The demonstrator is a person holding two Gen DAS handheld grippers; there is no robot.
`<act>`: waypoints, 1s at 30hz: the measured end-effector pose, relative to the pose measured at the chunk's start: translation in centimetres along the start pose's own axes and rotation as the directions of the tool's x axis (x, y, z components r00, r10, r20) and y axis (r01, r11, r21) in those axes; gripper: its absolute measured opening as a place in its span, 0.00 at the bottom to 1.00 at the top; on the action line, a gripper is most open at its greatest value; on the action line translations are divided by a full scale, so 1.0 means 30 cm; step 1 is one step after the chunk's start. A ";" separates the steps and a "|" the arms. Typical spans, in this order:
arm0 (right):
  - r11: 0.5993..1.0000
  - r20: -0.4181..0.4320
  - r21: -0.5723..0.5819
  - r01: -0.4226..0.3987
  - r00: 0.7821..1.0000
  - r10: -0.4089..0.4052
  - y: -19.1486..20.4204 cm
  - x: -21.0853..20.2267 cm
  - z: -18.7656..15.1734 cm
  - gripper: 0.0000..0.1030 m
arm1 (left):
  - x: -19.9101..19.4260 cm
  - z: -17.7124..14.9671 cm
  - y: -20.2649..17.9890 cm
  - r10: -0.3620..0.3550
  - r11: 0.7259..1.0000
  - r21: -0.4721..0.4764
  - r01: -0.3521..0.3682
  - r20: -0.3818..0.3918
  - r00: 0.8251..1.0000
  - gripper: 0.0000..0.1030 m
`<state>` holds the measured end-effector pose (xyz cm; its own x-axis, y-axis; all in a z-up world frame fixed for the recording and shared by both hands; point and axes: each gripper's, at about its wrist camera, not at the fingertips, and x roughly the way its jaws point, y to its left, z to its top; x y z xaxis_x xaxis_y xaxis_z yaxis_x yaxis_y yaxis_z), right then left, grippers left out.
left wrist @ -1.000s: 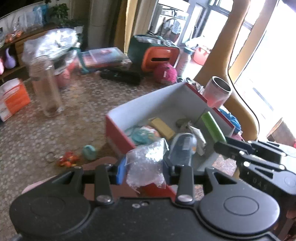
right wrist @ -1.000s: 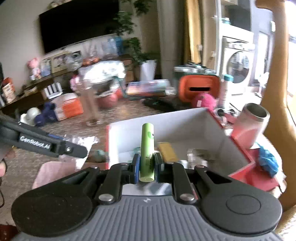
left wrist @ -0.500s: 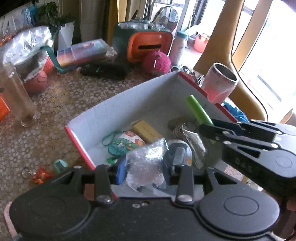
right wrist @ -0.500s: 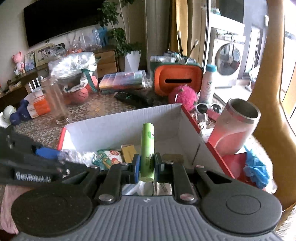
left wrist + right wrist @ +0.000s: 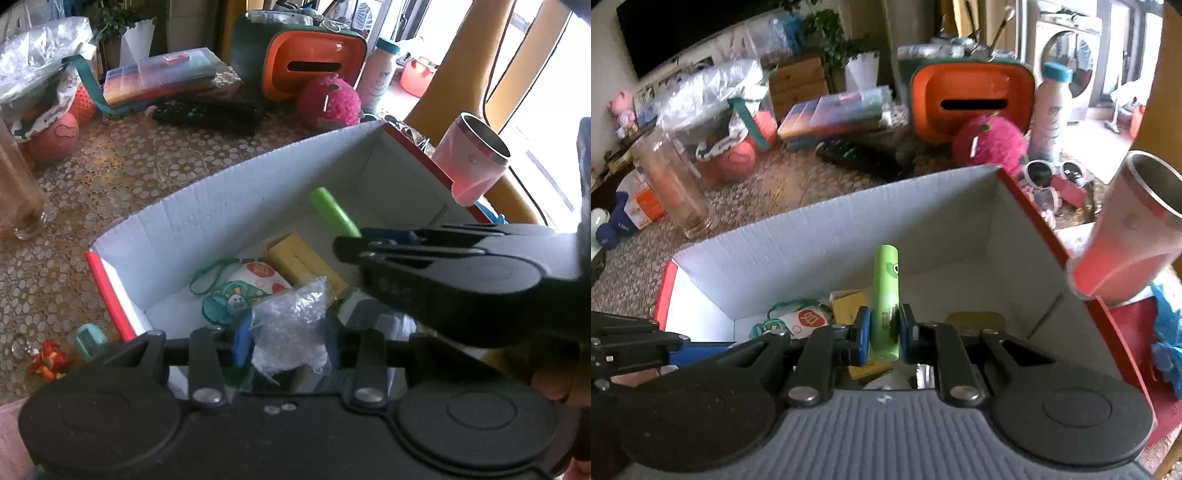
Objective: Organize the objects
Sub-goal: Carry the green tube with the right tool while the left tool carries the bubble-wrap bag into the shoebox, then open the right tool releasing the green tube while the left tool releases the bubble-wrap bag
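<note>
A red cardboard box with white inner walls (image 5: 229, 206) (image 5: 827, 251) lies open below both grippers. My left gripper (image 5: 286, 341) is shut on a small clear crinkled plastic bag (image 5: 291, 332), held over the box's near side. My right gripper (image 5: 882, 332) is shut on a green tube (image 5: 885, 291) that stands upright above the box; the same green tube (image 5: 332, 212) and the right gripper (image 5: 354, 245) show at the right of the left wrist view. Inside the box lie a yellow block (image 5: 299, 258), a teal and white pouch (image 5: 240, 291) and other small items.
A pink metal-rimmed cup (image 5: 1126, 236) stands at the box's right edge. Behind the box are a pink plush ball (image 5: 990, 146), an orange and green case (image 5: 971, 99), black remotes (image 5: 207, 112), a bottle (image 5: 1051, 107) and sunglasses (image 5: 1052, 173). A glass jar (image 5: 672, 184) stands left; small trinkets (image 5: 48, 360) lie beside the box.
Both grippers have moved forward and down over the box, which now looks larger and closer. The plastic bag and the green tube stay gripped. The right gripper now reaches further across the left view.
</note>
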<state>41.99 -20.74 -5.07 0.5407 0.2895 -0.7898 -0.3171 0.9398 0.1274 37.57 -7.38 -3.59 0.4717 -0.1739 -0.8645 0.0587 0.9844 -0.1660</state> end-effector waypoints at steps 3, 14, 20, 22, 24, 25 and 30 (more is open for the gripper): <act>1.000 -0.028 -0.019 0.004 1.000 -0.004 0.012 0.031 0.004 0.14 | 0.022 -0.001 -0.007 -0.001 1.000 0.011 0.001 -0.005 1.000 0.37; 0.998 -0.103 -0.062 -0.009 0.995 0.003 0.031 0.082 0.001 0.14 | 0.069 -0.015 -0.020 -0.002 1.000 0.026 0.003 -0.035 0.999 0.37; 0.998 -0.151 -0.065 -0.021 0.988 0.011 0.035 0.099 0.001 0.15 | 0.086 -0.019 -0.030 -0.001 0.999 0.043 0.003 -0.051 0.999 0.39; 0.998 -0.160 -0.064 -0.023 0.987 0.012 0.036 0.101 0.002 0.15 | 0.091 -0.020 -0.032 -0.004 0.999 0.046 0.006 -0.058 0.998 0.39; 0.998 -0.157 -0.062 -0.023 0.987 0.013 0.036 0.098 0.005 0.15 | 0.093 -0.022 -0.034 -0.002 0.999 0.049 0.005 -0.059 0.998 0.39; 0.998 -0.158 -0.062 -0.027 0.987 0.017 0.035 0.098 0.005 0.15 | 0.094 -0.022 -0.034 -0.002 0.999 0.049 0.005 -0.059 0.998 0.39; 0.998 -0.153 -0.060 -0.026 0.988 0.016 0.032 0.092 0.005 0.15 | 0.092 -0.030 -0.036 -0.007 0.998 0.056 0.010 -0.057 0.998 0.40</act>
<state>43.28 -19.01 -7.03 0.4100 0.2735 -0.8701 -0.3769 0.9195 0.1115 38.02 -8.96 -6.23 0.4205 -0.1818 -0.8889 0.1127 0.9826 -0.1476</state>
